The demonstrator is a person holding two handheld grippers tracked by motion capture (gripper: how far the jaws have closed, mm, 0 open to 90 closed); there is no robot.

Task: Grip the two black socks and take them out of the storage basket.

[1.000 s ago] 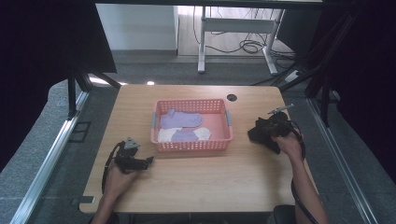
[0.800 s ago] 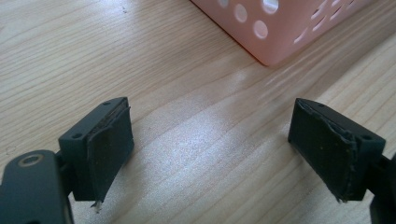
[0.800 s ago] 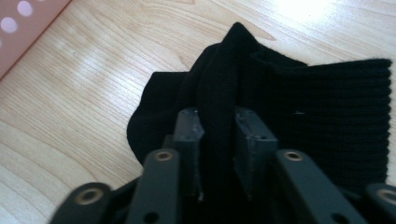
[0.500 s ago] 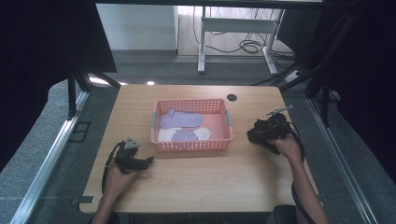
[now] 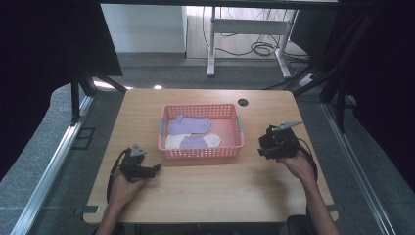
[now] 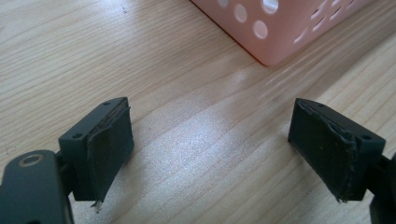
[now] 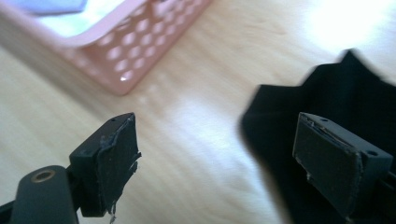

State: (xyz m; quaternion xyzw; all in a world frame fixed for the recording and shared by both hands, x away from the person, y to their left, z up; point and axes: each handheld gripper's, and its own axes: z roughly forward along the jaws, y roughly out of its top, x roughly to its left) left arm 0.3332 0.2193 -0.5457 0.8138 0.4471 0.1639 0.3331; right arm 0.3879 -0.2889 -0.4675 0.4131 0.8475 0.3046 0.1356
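Observation:
A pink perforated basket (image 5: pixel 200 154) stands mid-table with a purple sock (image 5: pixel 191 126) and a white sock (image 5: pixel 171 142) inside. My left gripper (image 5: pixel 154 169) rests open on the wood at its near left; its pads (image 6: pixel 109 149) frame bare table, with the basket corner (image 6: pixel 280 28) ahead. My right gripper (image 5: pixel 263 145) hovers right of the basket. Its jaws (image 7: pixel 215 158) have just been opening and stand wide, gripping nothing. A black cloth (image 7: pixel 336 93) lies on the table behind its right pad (image 7: pixel 327 163), and the basket wall (image 7: pixel 140 51) is up left.
The wooden table (image 5: pixel 205 196) has a round cable hole (image 5: pixel 243 102) at its far edge. Black cables trail from both grippers. A white desk frame (image 5: pixel 244 29) and floor cables lie beyond the table.
The right gripper has shifted slightly toward the basket and the near edge. The left gripper and the basket have stayed put.

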